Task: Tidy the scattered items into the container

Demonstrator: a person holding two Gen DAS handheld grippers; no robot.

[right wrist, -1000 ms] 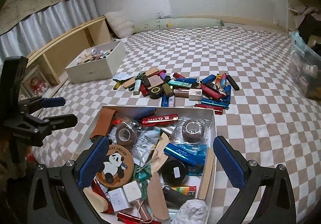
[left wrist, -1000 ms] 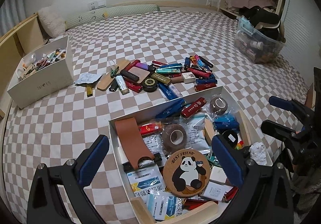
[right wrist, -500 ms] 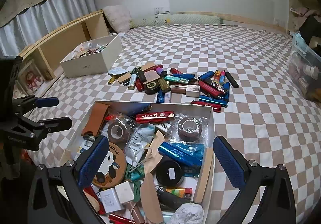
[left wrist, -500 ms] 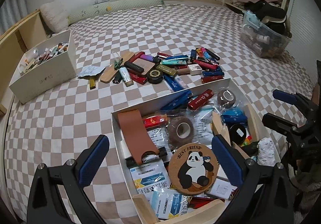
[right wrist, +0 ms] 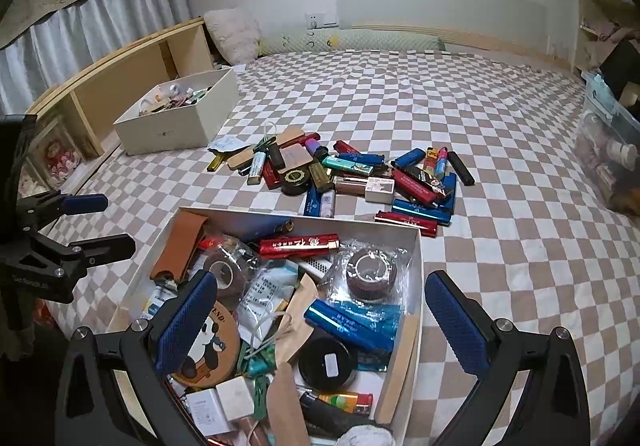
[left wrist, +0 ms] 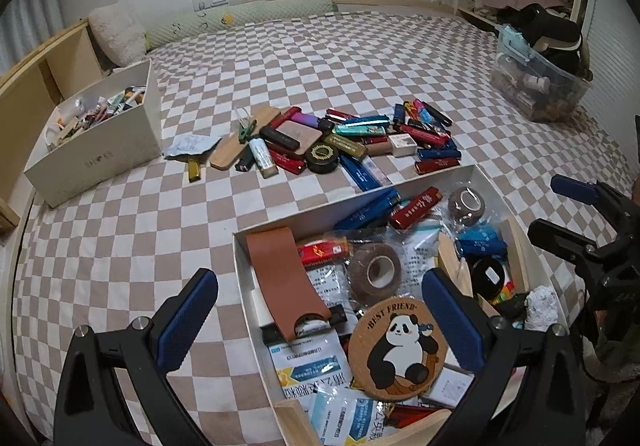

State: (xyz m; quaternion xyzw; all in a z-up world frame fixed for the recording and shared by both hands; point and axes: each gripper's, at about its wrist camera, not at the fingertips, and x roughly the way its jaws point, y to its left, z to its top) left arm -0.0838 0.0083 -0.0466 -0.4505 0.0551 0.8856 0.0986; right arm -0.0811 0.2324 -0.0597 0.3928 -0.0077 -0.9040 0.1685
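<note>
Right wrist view: right claw (right wrist: 320, 320) spread wide, nothing between its fingers, hovering over the near end of the white box (right wrist: 418, 270). Left claw (left wrist: 320, 320) likewise gaping and empty, over the box's left wall. Neither touches anything.

Scattered pile (right wrist: 352, 176) sits on the checkered bed beyond the box's far wall — mostly lighters and slim cases, overlapping. Judgement on handling:
- red lighter (right wrist: 406, 222), nearest the box rim, lies flat and alone at the pile's edge. Light, rigid, likely slick plastic or metal. Pinch across the narrow width at mid-length; soft bedding should let the fingers sink under it.
- black round tin (right wrist: 295, 182) — stiff, heavier than the lighters, curved wall may slip. Grip across the diameter.
- small white box (right wrist: 379, 191) looks like thin card; go easy on squeeze.
- foil sachet (left wrist: 192, 144), left of the pile, is limp — take an edge.

Box already crowded: tape rolls, panda coaster (left wrist: 398, 350), packets. Drop pieces flat where gaps remain.
</note>
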